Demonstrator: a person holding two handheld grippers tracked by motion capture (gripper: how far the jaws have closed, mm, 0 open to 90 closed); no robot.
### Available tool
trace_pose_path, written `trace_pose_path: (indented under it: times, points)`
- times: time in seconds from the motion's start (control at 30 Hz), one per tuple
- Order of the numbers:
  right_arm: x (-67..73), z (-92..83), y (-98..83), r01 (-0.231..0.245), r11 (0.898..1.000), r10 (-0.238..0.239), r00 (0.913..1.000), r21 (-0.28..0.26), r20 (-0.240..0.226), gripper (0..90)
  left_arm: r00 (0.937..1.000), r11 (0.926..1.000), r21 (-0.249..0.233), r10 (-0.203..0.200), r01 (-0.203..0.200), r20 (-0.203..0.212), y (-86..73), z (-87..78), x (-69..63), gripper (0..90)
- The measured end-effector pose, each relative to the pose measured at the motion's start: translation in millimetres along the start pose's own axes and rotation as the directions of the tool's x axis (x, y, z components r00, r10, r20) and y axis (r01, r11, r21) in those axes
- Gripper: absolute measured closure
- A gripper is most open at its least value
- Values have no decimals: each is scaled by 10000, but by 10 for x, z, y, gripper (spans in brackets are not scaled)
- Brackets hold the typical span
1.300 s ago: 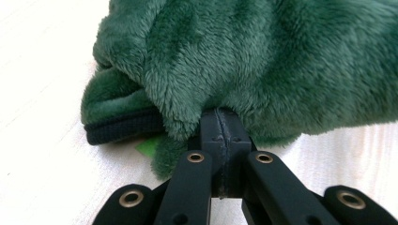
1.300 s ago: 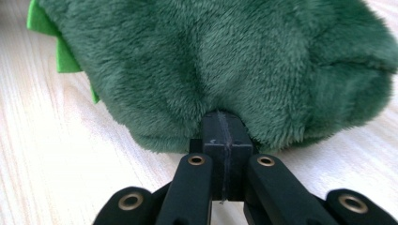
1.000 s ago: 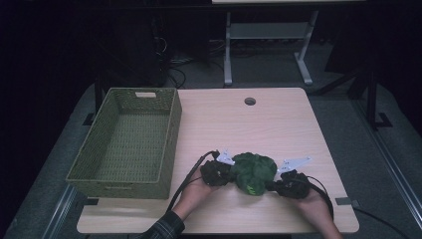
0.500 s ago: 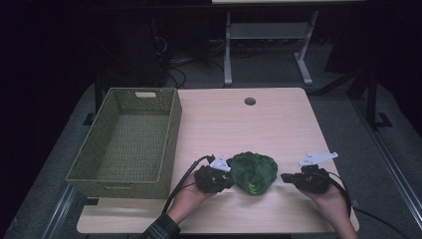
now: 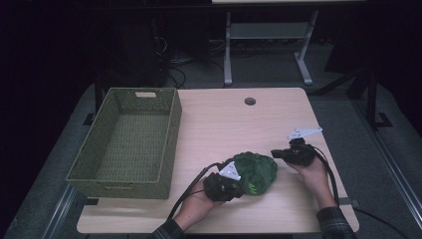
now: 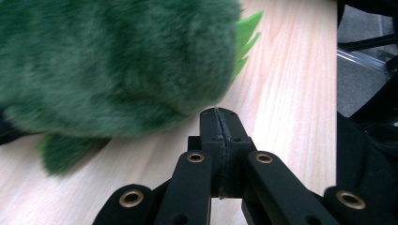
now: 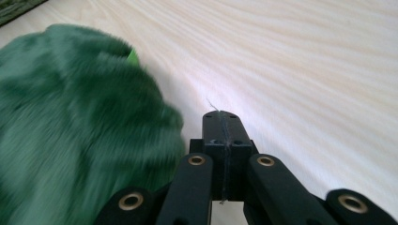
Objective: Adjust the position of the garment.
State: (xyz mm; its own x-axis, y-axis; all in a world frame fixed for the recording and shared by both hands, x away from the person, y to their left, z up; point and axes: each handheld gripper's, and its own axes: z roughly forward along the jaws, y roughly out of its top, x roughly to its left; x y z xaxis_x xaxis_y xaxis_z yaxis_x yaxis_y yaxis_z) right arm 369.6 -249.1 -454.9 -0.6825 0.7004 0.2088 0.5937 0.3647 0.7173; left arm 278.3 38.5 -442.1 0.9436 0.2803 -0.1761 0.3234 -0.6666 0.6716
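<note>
Green plush toy [image 5: 256,172] could slide off the table [image 5: 224,124]; both hand-held grippers [image 5: 225,185] [image 5: 278,153] are pressed together, pinching nothing, just nudging.

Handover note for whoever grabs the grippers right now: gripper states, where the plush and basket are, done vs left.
Left gripper: shut, jaws pressed together with nothing between them, sitting at the near-left edge of the green plush toy; whether it touches the fur I cannot tell.
Right gripper: shut, empty, just off the toy's right side with bare table under it.
Toy: lying on the table near the front edge, right of the woven basket.
Basket: at the table's left, nothing in it.
Done: nothing visible yet; the toy is unheld.
Left: probably grip the toy and put it in the basket.
</note>
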Motion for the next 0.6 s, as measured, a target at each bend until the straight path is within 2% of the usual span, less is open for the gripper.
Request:
trace_pose_path:
  times: [0.07,0.1,0.13,0.17,0.3,0.47,0.6]
  points:
    - [-13,93,36,-49,10000,51,9995,49,-309,900,9999,10000,-19,64,-64,133,21,44,-22,898]
    - [-5,138,59,-41,9997,47,9997,246,-256,900,9998,10000,-64,21,-20,205,30,70,-36,898]
    - [-6,173,72,107,9998,-100,9993,193,-365,900,9997,10000,-42,48,-47,231,38,90,-42,898]
    - [-1,195,83,47,9998,-39,9989,172,-474,900,9996,9999,-36,104,-103,260,50,131,-55,898]
    - [40,282,86,186,9992,-160,9971,342,-739,900,9996,9998,76,185,-187,214,76,243,-45,898]
    - [67,267,49,312,9977,-245,9937,597,-1095,900,9999,9997,168,160,-161,9,54,251,41,898]
    - [124,256,20,508,9954,-408,9919,813,-1202,900,9998,9998,188,81,-77,-189,14,213,95,898]
